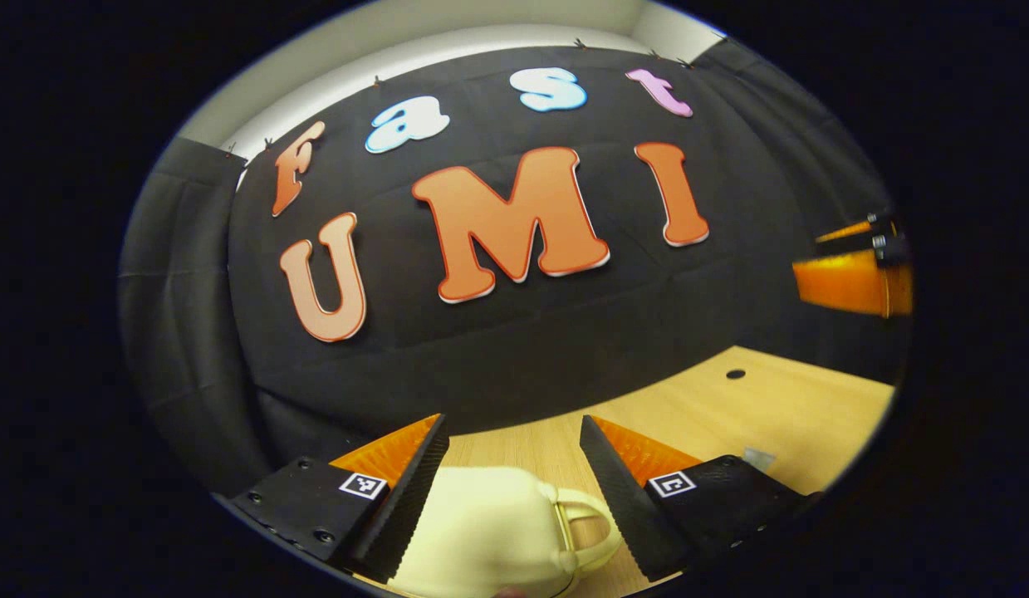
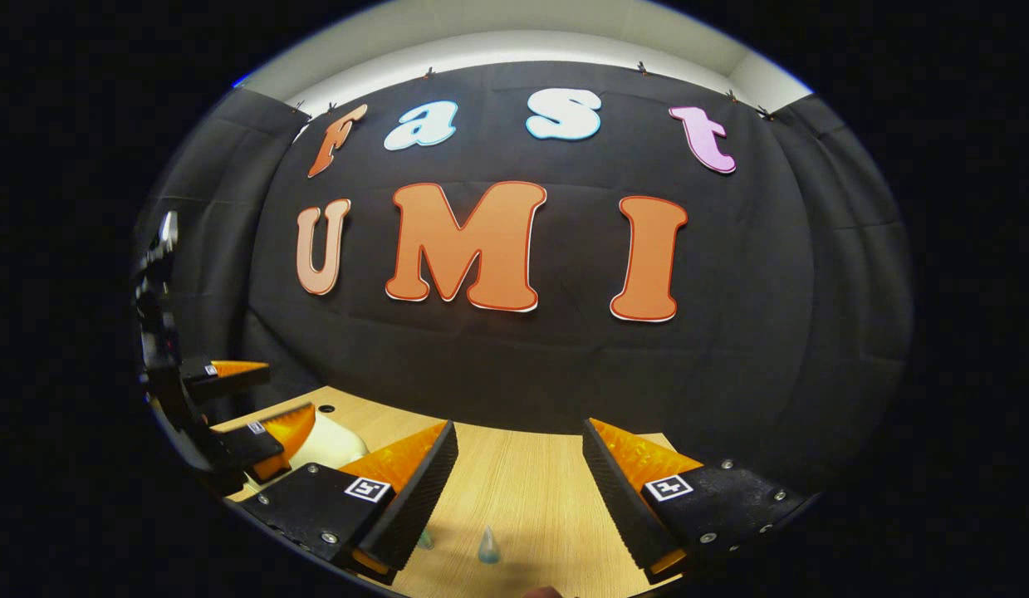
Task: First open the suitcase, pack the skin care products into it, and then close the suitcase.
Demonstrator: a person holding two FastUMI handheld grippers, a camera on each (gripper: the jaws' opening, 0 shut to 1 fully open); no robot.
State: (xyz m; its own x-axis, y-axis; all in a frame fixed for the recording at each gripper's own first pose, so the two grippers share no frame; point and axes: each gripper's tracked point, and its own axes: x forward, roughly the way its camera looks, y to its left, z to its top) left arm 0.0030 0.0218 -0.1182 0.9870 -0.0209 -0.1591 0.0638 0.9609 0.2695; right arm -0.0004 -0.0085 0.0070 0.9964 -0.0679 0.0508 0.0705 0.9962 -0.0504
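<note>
On the tabletop (image 1: pixel 780 407), cream suitcase (image 1: pixel 481 531) sits shut between the left claw (image 1: pixel 510 461) jaws at 6 o'clock, both claws wide and empty, right claw (image 2: pixel 518 465) above small bottles (image 2: pixel 487 546); judging nothing opened or packed yet.

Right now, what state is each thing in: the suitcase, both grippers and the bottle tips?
suitcase: shut, handle toward the right, lying on the table.
left gripper: open, over the suitcase, not touching it.
right gripper: open, empty, above the table.
bottle tips: upright on the table, loose, only the tops visible.
</note>
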